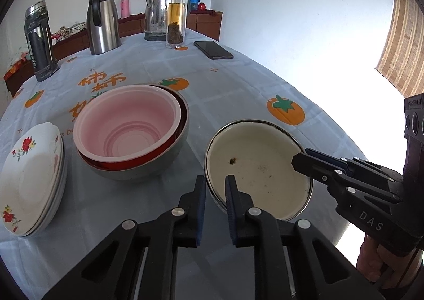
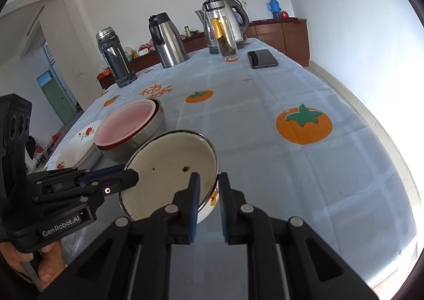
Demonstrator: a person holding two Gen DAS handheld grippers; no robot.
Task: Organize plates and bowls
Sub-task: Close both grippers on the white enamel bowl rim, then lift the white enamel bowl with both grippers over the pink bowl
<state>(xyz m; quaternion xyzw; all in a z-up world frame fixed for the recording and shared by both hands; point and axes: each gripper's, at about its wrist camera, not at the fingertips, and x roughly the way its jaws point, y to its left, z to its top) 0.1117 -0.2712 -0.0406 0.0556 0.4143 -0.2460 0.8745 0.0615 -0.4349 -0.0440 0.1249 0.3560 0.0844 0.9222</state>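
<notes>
One enamel bowl (image 1: 258, 167) sat on the tablecloth (image 1: 225, 82), right of three nested bowls (image 1: 132, 130) and a stack of floral plates (image 1: 29, 178); the left gripper (image 1: 215, 188) was clenched on its near rim; the right gripper (image 2: 208, 188) was clenched on the opposite rim.

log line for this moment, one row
left gripper: shut on enamel bowl rim | right gripper: shut on opposite rim | bowl stack: beside | plates: stacked
</notes>
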